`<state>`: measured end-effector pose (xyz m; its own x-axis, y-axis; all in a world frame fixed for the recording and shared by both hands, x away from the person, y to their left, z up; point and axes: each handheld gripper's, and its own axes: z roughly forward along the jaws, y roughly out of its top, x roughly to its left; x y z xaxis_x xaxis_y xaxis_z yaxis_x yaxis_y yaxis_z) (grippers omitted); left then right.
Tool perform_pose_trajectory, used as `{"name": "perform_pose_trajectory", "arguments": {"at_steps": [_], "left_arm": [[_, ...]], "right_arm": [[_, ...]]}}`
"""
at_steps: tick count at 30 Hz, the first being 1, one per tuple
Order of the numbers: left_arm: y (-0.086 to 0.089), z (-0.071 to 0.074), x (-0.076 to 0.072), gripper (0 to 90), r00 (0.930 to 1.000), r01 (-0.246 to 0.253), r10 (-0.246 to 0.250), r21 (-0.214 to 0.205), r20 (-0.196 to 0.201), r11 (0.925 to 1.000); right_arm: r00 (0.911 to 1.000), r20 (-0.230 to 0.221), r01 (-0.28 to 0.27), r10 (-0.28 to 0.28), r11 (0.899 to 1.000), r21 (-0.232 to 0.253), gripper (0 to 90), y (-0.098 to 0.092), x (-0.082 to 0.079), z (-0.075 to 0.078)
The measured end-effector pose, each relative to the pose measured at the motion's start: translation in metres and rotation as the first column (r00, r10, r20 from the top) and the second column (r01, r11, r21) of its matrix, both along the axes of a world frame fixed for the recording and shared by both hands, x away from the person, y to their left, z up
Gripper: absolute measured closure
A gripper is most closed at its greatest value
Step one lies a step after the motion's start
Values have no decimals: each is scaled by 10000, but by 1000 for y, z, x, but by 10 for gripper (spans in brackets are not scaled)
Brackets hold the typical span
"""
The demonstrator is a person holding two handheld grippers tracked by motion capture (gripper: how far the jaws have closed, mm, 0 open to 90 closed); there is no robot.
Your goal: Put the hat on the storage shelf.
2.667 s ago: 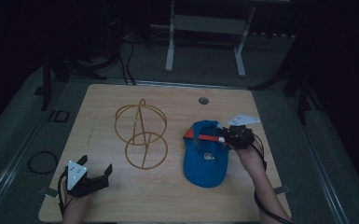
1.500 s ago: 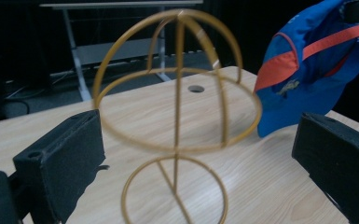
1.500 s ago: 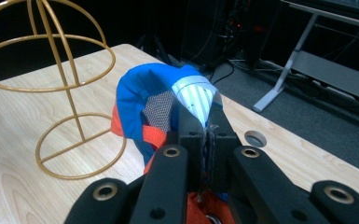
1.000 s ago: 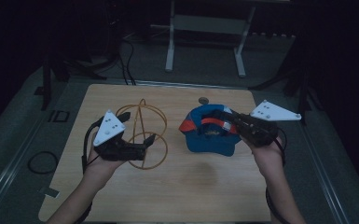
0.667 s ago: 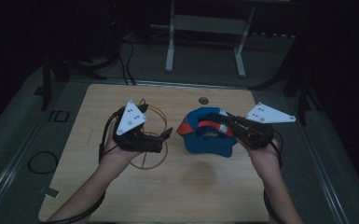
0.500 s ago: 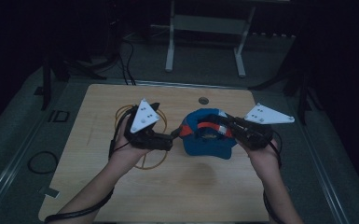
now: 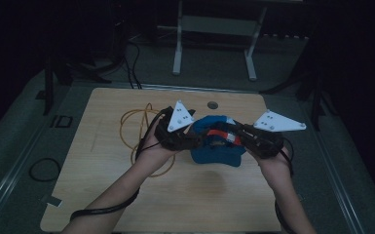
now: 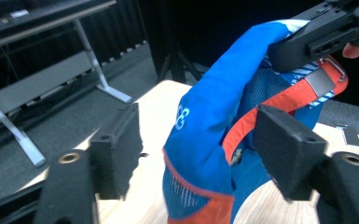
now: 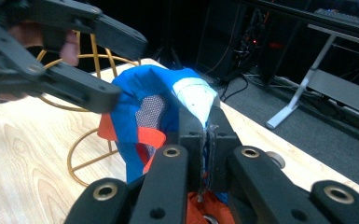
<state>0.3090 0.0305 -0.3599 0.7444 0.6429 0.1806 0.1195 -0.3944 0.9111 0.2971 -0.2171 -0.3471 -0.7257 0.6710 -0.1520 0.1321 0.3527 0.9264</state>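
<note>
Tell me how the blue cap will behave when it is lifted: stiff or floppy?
Probably floppy: the cap folds and sags where it hangs from the right hand-held gripper. Likely light, since a pinch on one edge carries it. The mesh and strap may snag on a jaw.

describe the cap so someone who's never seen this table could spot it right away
On the wooden table, look between the two black grippers, right of the gold wire stand. The cap hangs there, the one soft cloth thing, bright blue with orange trim.
</note>
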Motion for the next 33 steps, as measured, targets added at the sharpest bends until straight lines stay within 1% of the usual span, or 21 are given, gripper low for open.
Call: {"name": "perform_pose_trajectory", "arguments": {"at_steps": [2,4,5,8,9,10,11,12,13,14,15,17,19,21,23,25,27,29,30,32,33], "left_arm": [[-7,-2,3,365,9995,-1,1,-20,-314,10000],[-13,-4,6,426,9993,-135,138,90,-350,9999],[-15,-4,7,432,9988,-116,120,76,-479,9999],[-18,-2,11,502,9982,-215,221,122,-557,9997],[-18,-1,12,518,9980,-202,215,229,-598,9995],[-19,-1,12,554,9983,-285,299,283,-500,9992],[-20,0,13,565,9984,-313,332,436,-450,9986],[-21,0,14,576,9984,-262,286,489,-487,9985],[-22,0,14,610,9982,-279,304,486,-518,9984],[-23,0,15,612,9980,-317,344,501,-536,9982],[-25,-1,15,625,9981,-311,344,641,-512,9975],[-27,-2,16,697,9984,-421,447,727,-344,9965],[-28,-3,16,800,9979,-612,627,754,-180,9953],[-27,-2,18,882,9984,-482,505,787,-272,9957],[-28,-2,18,889,9980,-603,617,906,-123,9941],[-29,-2,18,890,9978,-616,636,870,-203,9943],[-29,-1,17,891,9978,-643,657,935,-115,9935],[-30,0,17,892,9974,-715,720,911,-23,9933],[-29,1,17,892,9974,-714,721,806,-60,9942],[-31,2,16,893,9971,-757,753,768,79,9942],[-31,3,15,893,9972,-750,748,676,49,9949]], "right_arm": [[10000,1,-38,38,10000,-3,875,1,0,0],[10000,51,-59,59,10000,9,875,2,-1,1],[10000,58,-71,71,10000,9,875,2,-2,1],[9999,93,-94,94,10000,4,875,2,-2,2],[9999,89,-96,96,10000,-15,875,3,-2,2],[9999,90,-101,101,9999,-31,875,3,-2,2],[9999,73,-120,120,9999,-7,875,3,-2,2],[9999,83,-134,134,9999,-13,875,3,-2,2],[9999,104,-131,132,9999,-45,874,3,-2,2],[9998,106,-138,138,9999,-32,875,4,-2,2],[9998,95,-166,166,9999,20,875,4,-2,1],[9998,102,-142,143,9999,-18,875,5,-2,1],[9998,145,-104,104,9999,1,875,7,-3,0],[9998,175,-61,62,10000,-41,875,8,-4,-2],[9999,110,-38,38,10000,17,875,9,-4,-3],[9999,115,-31,32,10000,-40,874,10,-4,-5],[9999,94,-42,41,10000,15,874,9,-4,-5],[10000,60,29,-29,10000,75,874,9,-4,-6],[10000,41,33,-33,9999,134,874,8,-5,-7],[10000,73,37,-39,9998,207,872,8,-7,-7],[10000,60,15,-17,9997,237,868,8,-8,-7]]}}
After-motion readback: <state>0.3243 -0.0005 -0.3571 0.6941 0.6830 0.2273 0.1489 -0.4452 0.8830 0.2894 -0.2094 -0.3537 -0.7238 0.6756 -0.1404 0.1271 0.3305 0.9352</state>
